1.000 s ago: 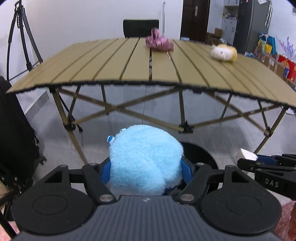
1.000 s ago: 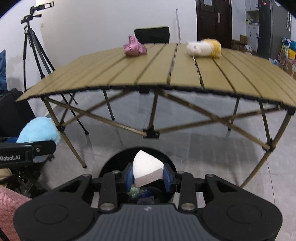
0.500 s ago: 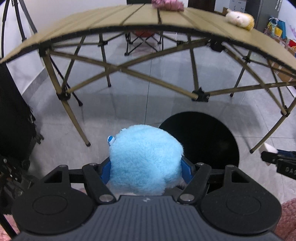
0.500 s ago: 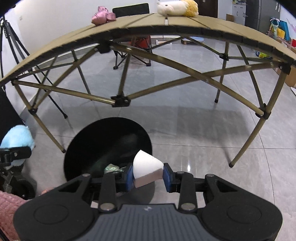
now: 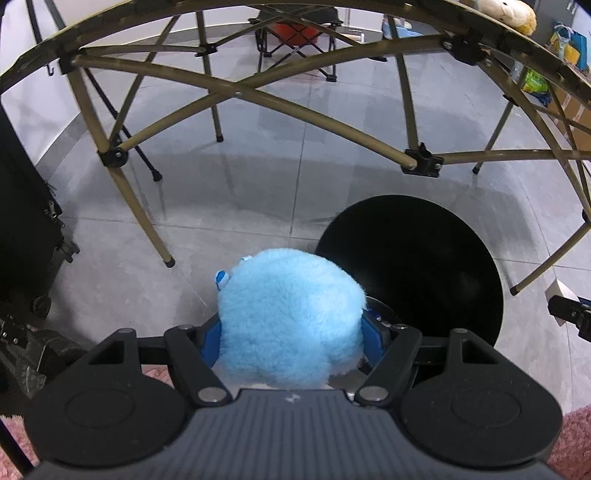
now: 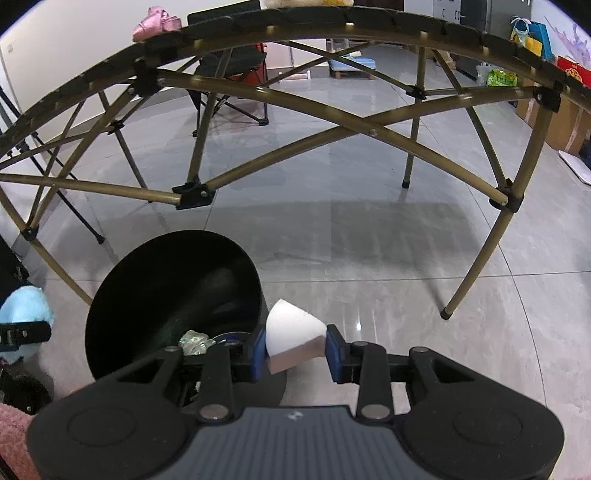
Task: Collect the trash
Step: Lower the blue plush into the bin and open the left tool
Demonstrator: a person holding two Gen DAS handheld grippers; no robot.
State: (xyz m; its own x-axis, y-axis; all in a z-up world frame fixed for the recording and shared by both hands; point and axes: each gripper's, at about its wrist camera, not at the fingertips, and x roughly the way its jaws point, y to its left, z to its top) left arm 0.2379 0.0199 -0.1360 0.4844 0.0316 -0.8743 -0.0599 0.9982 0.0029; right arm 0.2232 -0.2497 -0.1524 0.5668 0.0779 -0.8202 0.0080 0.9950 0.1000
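My left gripper (image 5: 290,334) is shut on a fluffy blue plush ball (image 5: 288,314), held low over the floor at the left rim of a round black trash bin (image 5: 424,258). My right gripper (image 6: 295,352) is shut on a white foam wedge (image 6: 293,334) just right of the same bin (image 6: 166,288), whose bottom holds a crumpled greenish scrap (image 6: 194,341). The blue ball (image 6: 26,306) shows at the left edge of the right wrist view, and the wedge (image 5: 561,293) at the right edge of the left wrist view.
A folding table's tan crossed legs (image 6: 332,136) arch over the grey tiled floor ahead. A pink item (image 6: 155,24) and a yellow-white plush (image 5: 506,11) lie on the tabletop. A black case (image 5: 22,206) stands at the left. A folding chair (image 6: 229,74) is behind.
Both grippers have sunk from tabletop height to below the table's edge and tilted down toward the bin. The bin now looks larger and nearer. Both grips are unchanged.
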